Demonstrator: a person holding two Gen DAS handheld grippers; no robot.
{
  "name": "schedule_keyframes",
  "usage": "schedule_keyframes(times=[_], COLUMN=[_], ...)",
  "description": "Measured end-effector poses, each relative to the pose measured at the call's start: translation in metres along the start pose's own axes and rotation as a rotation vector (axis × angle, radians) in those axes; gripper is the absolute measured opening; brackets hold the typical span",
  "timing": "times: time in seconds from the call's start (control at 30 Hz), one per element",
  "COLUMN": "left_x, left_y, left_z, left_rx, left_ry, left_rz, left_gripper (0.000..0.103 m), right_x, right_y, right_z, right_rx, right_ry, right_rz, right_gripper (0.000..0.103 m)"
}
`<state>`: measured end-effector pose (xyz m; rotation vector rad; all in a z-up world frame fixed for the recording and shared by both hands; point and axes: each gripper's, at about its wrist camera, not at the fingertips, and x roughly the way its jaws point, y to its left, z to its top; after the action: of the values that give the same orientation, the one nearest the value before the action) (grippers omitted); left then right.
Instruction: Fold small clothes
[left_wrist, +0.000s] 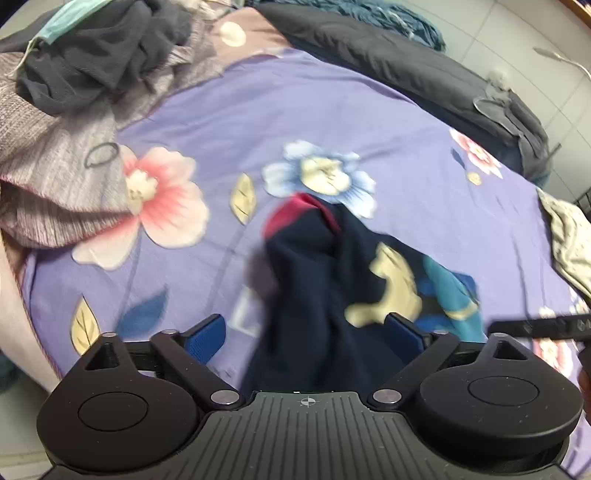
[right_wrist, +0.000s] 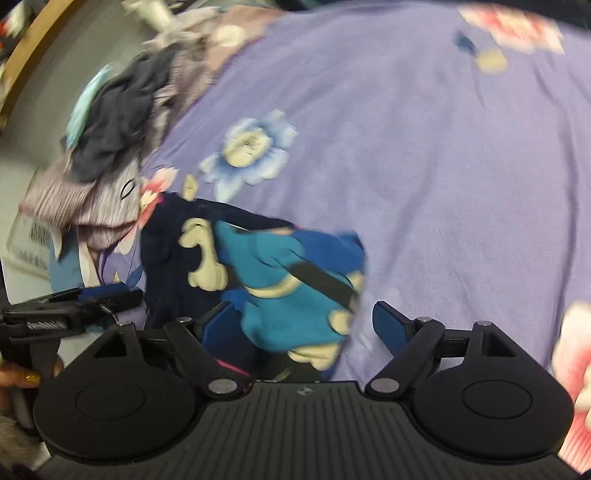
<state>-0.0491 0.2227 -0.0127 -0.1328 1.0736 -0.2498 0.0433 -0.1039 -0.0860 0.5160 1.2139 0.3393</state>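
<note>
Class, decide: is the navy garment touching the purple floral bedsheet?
Touching. The left wrist view shows the navy garment lying directly on the purple floral bedsheet, no gap visible.

Home bedroom: bed with purple floral bedsheet, dark duvet bunched along its far edge, pile of loose clothes and a face mask on top.

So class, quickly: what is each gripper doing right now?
Left gripper: open, around the navy garment, not clamped.
Right gripper: open, garment between its fingers.
</note>
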Motion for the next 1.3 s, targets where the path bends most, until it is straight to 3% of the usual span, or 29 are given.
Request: schedule_keyframes(times=[0.1, 0.17, 0.23, 0.33, 0.47, 0.63, 0.77, 0.9, 1.03, 1.3], left_x=[0.031, 0.047, 0.058, 0.07, 0.077, 0.085, 0.077, 0.061, 0.034, -0.009], left_y=[0.016, 0.02, 0.014, 0.004, 0.0, -0.01, -0.014, -0.032, -0.068, -0.228], left_z=[0.007, 0.009, 0.012, 0.017, 0.03, 0.032, 0.032, 0.031, 0.038, 0.028], left_rx=[-0.02, -0.041, -0.029, 0.004, -0.034, 0.0, -0.002, 0.05, 0.089, 0.355], left_ry=[0.054, 0.088, 0.093, 0.089, 0.087, 0.104, 0.142, 0.149, 0.129, 0.112], left_rz=[-0.027, -0.101, -0.149, -0.152, -0.237, -0.218, -0.261, -0.314, -0.42, -0.63], left_gripper=[0.103, 0.103, 0.103, 0.103, 0.103, 0.103, 0.099, 0.093, 0.092, 0.092], right_x=[0.014, 0.021, 0.023, 0.031, 0.04, 0.04, 0.025, -0.012, -0.073, -0.227], right_y=[-0.019, -0.019, -0.014, -0.005, -0.008, -0.009, 0.001, 0.018, 0.016, -0.051], right_z=[-0.007, -0.011, -0.012, -0.008, -0.003, -0.002, -0.006, -0.016, -0.033, -0.077], right_rx=[0.079, 0.091, 0.102, 0.142, 0.188, 0.204, 0.209, 0.14, 0.084, 0.153], right_ry=[0.033, 0.004, -0.039, -0.064, -0.101, -0.091, -0.108, -0.159, -0.25, -0.447], right_rz=[0.063, 0.088, 0.127, 0.15, 0.163, 0.138, 0.147, 0.179, 0.174, 0.138], right_gripper=[0.082, 0.082, 0.08, 0.078, 0.077, 0.038, 0.023, 0.02, 0.02, 0.02])
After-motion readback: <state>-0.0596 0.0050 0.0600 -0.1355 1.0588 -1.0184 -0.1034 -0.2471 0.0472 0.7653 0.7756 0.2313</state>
